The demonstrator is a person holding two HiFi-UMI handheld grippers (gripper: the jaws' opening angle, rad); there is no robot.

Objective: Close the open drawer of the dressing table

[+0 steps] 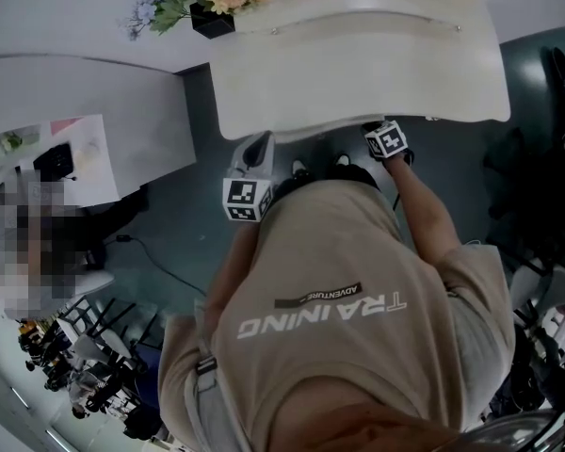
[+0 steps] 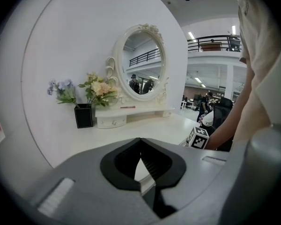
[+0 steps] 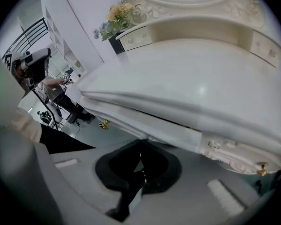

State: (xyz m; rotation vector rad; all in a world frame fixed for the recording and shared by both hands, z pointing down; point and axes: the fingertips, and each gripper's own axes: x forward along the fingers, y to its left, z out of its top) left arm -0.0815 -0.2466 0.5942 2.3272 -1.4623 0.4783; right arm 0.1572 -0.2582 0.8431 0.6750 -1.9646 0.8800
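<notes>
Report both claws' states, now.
Left claw: shut, empty.
Right claw: shut, tips at the drawer front.

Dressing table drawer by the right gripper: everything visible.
The drawer is glossy cream-white, painted wood by the look, a plain curved front under the tabletop. It stands slightly proud of the carved apron, a dark gap above it: not fully shut. The right gripper, jaws together, sits at its lower edge; contact unclear.
</notes>
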